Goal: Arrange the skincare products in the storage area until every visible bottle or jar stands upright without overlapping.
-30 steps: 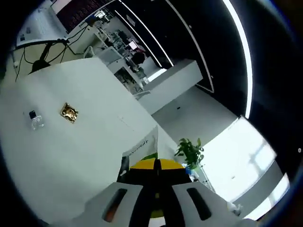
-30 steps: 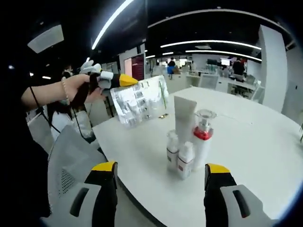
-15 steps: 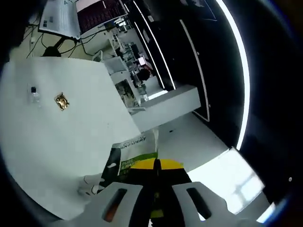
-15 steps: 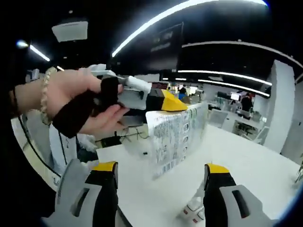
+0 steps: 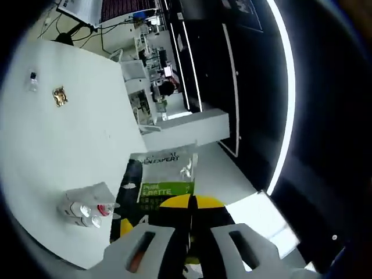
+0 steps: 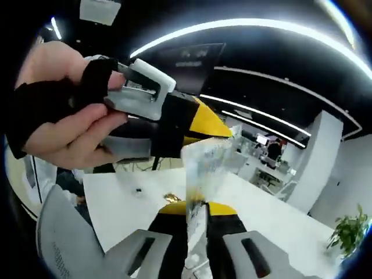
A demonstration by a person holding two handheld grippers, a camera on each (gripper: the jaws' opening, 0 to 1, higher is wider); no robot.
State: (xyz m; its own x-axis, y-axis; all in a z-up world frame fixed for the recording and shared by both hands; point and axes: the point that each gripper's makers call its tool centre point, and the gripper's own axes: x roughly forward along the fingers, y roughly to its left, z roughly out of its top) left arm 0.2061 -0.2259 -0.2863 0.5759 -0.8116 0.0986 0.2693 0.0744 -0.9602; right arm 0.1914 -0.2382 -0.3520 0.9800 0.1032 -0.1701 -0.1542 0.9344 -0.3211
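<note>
Skincare sachet pack [image 5: 165, 180], a flat clear packet with a green label, hung at 12 o'clock off my left gripper [image 5: 192, 204], whose jaws were pressed together on its lower edge, lifting it well above the white table [image 5: 46, 145]. The upright bottles [image 5: 84, 206] clustered at 9 o'clock from it, the pack held apart, I judged, so it overlapped nothing.

Seen from the right gripper [image 6: 196, 210], both jaw sets pinched that pack [image 6: 206, 165] edge-on. A hand [image 6: 55, 122] gripped the left gripper [image 6: 174, 125] at 11 o'clock, angled down toward mine.
</note>
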